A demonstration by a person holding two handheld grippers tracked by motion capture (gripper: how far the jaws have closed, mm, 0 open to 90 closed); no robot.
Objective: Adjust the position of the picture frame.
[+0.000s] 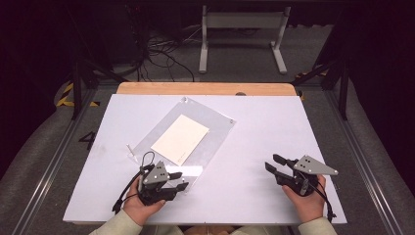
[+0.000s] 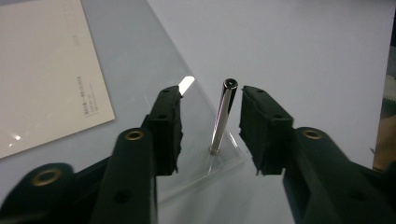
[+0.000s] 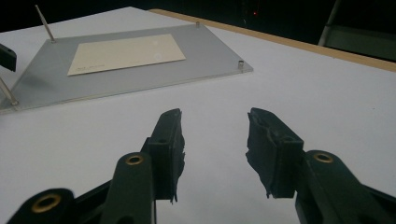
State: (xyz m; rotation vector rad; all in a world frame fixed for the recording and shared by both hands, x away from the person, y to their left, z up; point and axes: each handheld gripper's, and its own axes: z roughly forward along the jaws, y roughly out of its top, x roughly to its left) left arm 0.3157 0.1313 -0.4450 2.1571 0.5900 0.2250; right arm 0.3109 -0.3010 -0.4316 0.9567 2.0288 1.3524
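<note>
Metal pin point(image 2: 223, 116) stands upright at the near corner of a clear acrylic plate point(image 2: 140, 56), rising from the plate between the two jaws of the left claw point(image 2: 210, 123). In the left gripper view the pin sits closer to the right-hand jaw than to the left-hand one, with a visible gap on each side, so the pads are not pressing on it; the jaws are partly open around it. From the high view the left claw point(image 1: 178, 180) sits at the plate's near corner, held in the person's left hand point(image 1: 142, 205). A cream card point(image 1: 180, 139) lies flat under or on the plate, towards its middle. Another thin pin point(image 1: 129, 148) stands at the plate's left corner, and short studs point(image 3: 241, 64) mark the other corners. Well apart to the right, on the bare white surface point(image 1: 254, 127), the right claw point(image 1: 275, 162) rests in the right hand point(image 1: 309, 200); its jaws stand partly open with nothing between them, pointing towards the plate.
</note>
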